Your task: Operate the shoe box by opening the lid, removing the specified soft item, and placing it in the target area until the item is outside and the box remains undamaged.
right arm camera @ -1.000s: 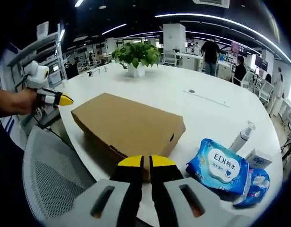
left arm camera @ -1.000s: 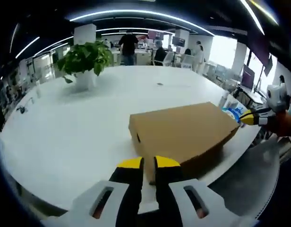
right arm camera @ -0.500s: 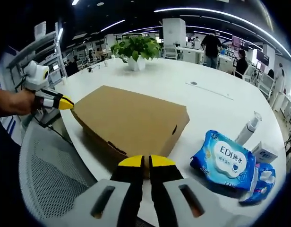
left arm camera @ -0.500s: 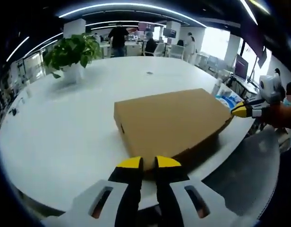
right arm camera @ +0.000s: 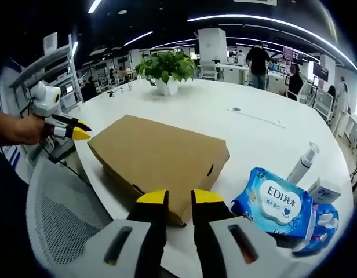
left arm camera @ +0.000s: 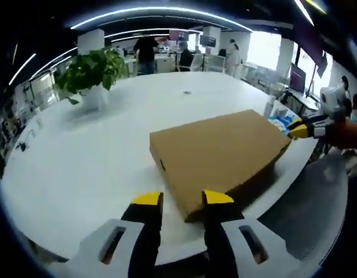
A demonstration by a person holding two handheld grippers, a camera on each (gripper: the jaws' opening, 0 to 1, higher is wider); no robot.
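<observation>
Parted since half-second ago, both tongs, left (left arm camera: 182,200) and right (right arm camera: 179,197), released; shoe box (left arm camera: 219,153) at 12 o'clock on desk (left arm camera: 97,150), lid unopened.

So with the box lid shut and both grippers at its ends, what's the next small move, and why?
Probably ease both grippers forward to catch the lid edge. The shoe box lies closed on the table; the left gripper and right gripper sit open at opposite corners, neither gripping it yet.
</observation>
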